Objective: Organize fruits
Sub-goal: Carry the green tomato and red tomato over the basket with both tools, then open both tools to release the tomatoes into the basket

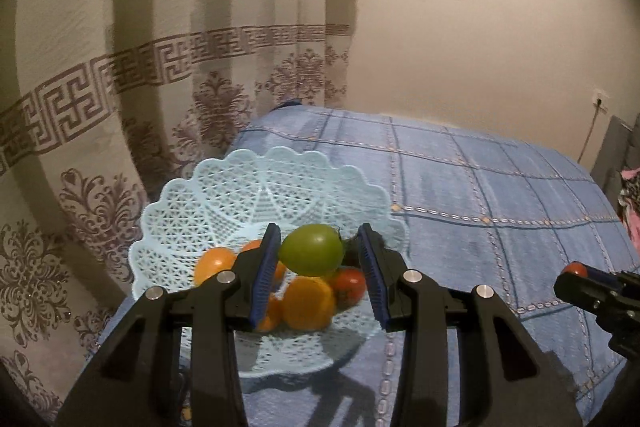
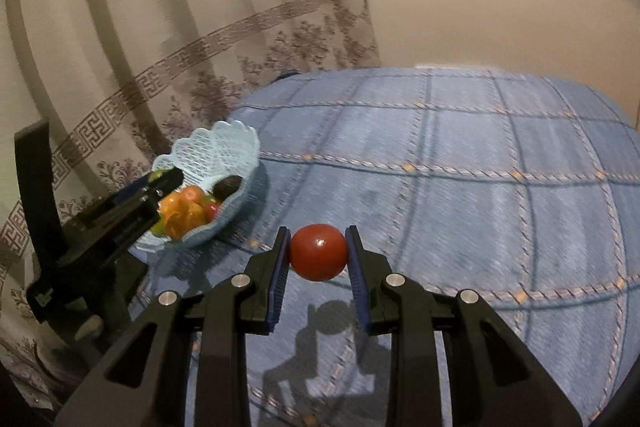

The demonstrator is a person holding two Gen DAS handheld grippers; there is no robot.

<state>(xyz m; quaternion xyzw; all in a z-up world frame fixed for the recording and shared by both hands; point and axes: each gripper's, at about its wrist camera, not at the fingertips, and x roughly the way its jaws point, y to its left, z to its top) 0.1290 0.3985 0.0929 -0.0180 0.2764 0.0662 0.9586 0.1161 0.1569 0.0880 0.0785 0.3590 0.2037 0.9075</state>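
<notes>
A pale blue lattice basket point(image 1: 240, 187) sits on the bed's left corner, holding orange fruits point(image 1: 308, 303), a red tomato point(image 1: 350, 285) and a dark fruit. My left gripper point(image 1: 318, 247) hangs over it, open, with a green fruit point(image 1: 312, 249) between its fingers. The fruit touches the left pad, and a gap shows at the right pad. My right gripper point(image 2: 318, 253) is shut on a red tomato point(image 2: 318, 251), held above the blue bedspread to the right of the basket point(image 2: 236, 155). That tomato's tip point(image 1: 576, 269) also shows at the right edge of the left wrist view.
A blue checked bedspread point(image 2: 480, 187) covers the bed. A patterned curtain point(image 1: 120, 87) hangs close behind the basket, and a plain wall point(image 1: 480, 27) with a socket point(image 1: 600, 103) lies beyond the bed. The bed edge drops away at the left.
</notes>
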